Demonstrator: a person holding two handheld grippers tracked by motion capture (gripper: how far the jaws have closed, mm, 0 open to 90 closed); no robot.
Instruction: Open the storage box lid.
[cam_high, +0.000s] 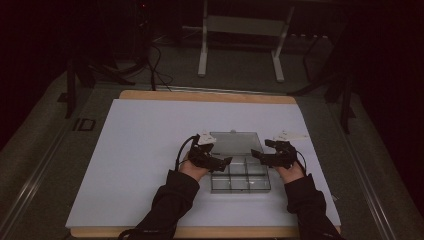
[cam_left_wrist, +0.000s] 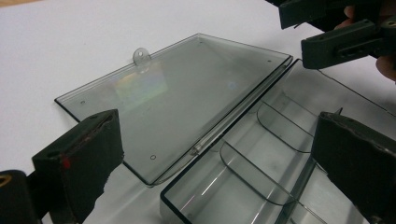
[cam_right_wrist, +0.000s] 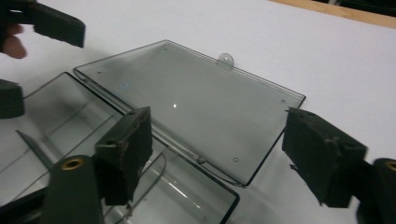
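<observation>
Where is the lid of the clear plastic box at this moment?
In the high view the lid lies open, flat on the white board, hinged behind the box's compartments, between the left gripper and right gripper.

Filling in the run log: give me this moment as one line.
box: clear compartment box on white board | lid: open flat | left hand-held gripper: open, at box | right hand-held gripper: open, at box
</observation>
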